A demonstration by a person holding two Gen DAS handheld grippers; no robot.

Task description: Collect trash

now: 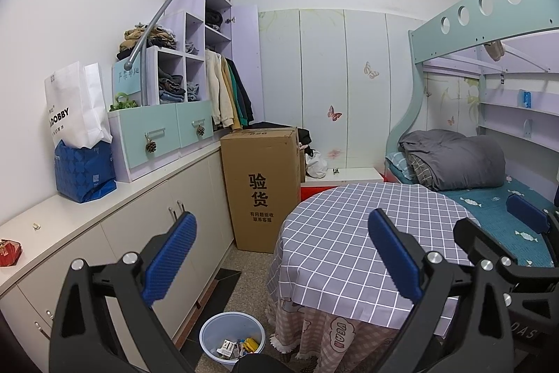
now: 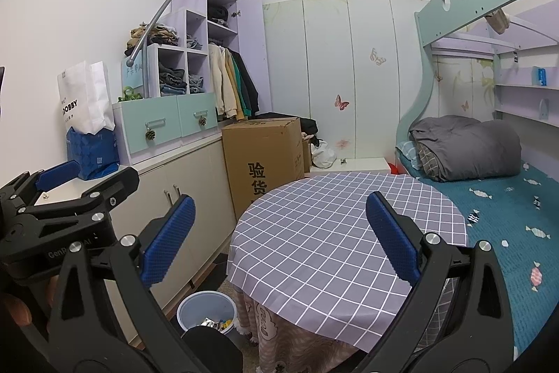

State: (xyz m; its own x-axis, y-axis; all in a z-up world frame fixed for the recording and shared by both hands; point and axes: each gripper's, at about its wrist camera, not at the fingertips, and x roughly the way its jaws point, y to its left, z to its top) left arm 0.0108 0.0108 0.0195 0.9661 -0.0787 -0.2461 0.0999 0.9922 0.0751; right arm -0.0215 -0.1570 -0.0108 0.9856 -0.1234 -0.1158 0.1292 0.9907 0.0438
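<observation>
Both pairs of blue-padded fingers are spread wide with nothing between them. From the left wrist view, the left gripper hangs above the near edge of a round table draped in a grey cloth with white grid lines, one finger over the floor gap beside the table and the other over the cloth. The right gripper hovers over the same table, its fingers just as far apart; it also shows at the right edge of the left view, and the left one appears at the left edge of the right view, so the two are held side by side.

On the speckled floor below, just beside the table's patterned skirt, stands a pale blue trash bin. It already holds trash: a small printed carton, a yellow piece and some crumpled wrappers lie at its bottom.

Along the left wall runs a low white cabinet whose top carries a blue bag with a white paper bag standing in it, and a red wrapper-like object near the left edge. A tall cardboard box with printed Chinese characters stands between the cabinet and the table. A bunk bed with a folded grey duvet fills the right side.
</observation>
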